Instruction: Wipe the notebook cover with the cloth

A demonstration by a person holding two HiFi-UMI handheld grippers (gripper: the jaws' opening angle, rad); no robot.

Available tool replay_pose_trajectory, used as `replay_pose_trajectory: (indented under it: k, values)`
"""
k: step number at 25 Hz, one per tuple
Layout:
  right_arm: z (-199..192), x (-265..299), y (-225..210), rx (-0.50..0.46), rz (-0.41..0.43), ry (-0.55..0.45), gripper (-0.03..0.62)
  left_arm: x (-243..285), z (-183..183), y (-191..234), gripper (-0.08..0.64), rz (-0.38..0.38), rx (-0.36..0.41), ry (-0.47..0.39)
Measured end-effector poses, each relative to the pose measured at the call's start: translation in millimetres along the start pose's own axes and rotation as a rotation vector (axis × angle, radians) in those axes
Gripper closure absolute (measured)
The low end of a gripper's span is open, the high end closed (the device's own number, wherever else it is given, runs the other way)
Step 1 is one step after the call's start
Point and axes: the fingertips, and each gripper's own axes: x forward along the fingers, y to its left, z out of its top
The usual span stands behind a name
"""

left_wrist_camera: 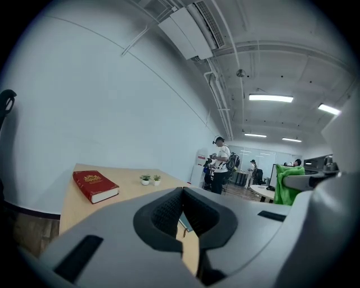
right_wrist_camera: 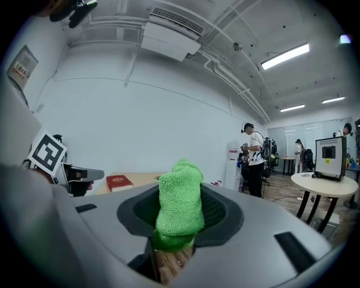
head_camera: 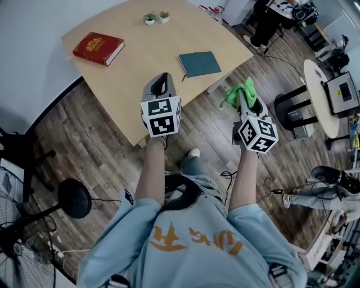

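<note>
Wood-plank floor [head_camera: 95,152] runs under a pale wooden table [head_camera: 146,73] set against a white wall. On the table, the dark teal notebook [head_camera: 199,63] lies flat and closed near the right corner. A red book [head_camera: 98,48] lies toward the table's left corner, and two small potted plants [head_camera: 156,17] stand at its far edge. Nothing touches the notebook. The left gripper [head_camera: 163,80] is held by the table's near edge, short of the notebook, with its jaws pressed together and nothing between them. The right gripper [head_camera: 243,100] is off the table, past its right corner and above the floor. It is clamped on a bright green cloth [head_camera: 239,91] that bunches up out of its jaws. Beyond the table's right side stands a round white table [head_camera: 318,79] with a monitor [head_camera: 342,93] on it.
</note>
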Motion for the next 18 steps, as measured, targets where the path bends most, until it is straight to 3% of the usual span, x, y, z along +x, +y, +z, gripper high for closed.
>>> replay_pose_trajectory:
  k: [7,13,18]
  values:
    - [-6.0,68.3,-6.2,0.000,0.093,0.016,0.456,47.5,-19.0,5.1,0.541,0.008,0.018,0.040]
    - [-23.2,155.8,-14.1,0.010,0.223,0.085,0.456,103.1,-35.2,23.3,0.541,0.116,-0.033,0.095]
    - [-59.8,233.0,-35.1,-0.007,0.318,0.207,0.456,166.8,-81.3,21.4,0.541,0.204,-0.110,0.178]
